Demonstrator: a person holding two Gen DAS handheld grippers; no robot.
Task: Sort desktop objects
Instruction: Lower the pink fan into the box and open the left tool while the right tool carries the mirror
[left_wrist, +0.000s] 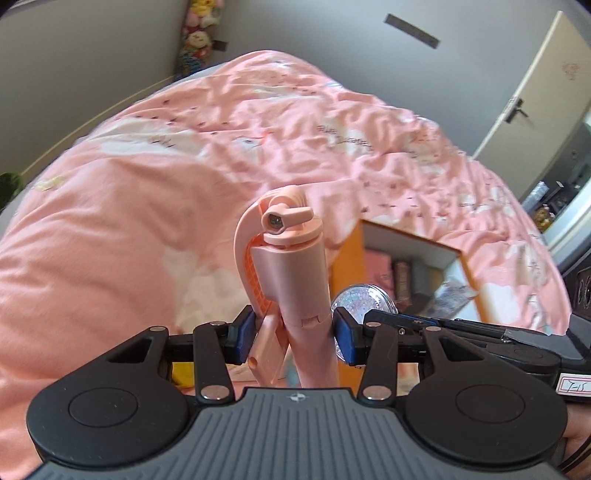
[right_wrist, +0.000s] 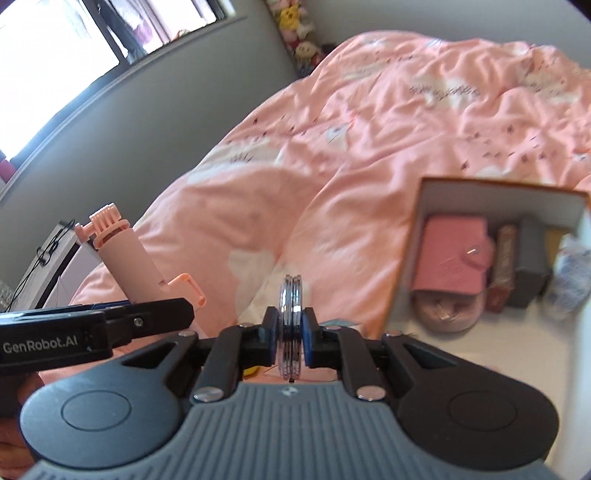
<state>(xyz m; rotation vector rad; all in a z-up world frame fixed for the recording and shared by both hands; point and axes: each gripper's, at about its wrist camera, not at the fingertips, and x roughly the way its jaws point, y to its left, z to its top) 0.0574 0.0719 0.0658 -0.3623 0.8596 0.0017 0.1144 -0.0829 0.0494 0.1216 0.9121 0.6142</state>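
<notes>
A pink plastic selfie stick (left_wrist: 295, 273), smooth and matte, with a knurled knob and a ribbed orange clamp folded along its side, is pinched between the blue pads of the left gripper (left_wrist: 295, 332) and stands upright out of it, above the bed. A flat round compact (right_wrist: 291, 317) with chrome-ringed edges is held edge-on between the closed-in fingers of the right gripper (right_wrist: 291, 328); in the left wrist view its glittery, translucent face (left_wrist: 364, 302) is seen just beside the stick. An open box (right_wrist: 410, 258) with orange outer walls and a white lining lies to the right on the bed, and inside it are seen a pink snap-closure wallet (right_wrist: 452, 254), a narrow dark-red patterned item (right_wrist: 502, 262) and a grey block (right_wrist: 532, 266). Everything is backed by a rumpled pink quilt (right_wrist: 369, 147) printed with white clouds.
</notes>
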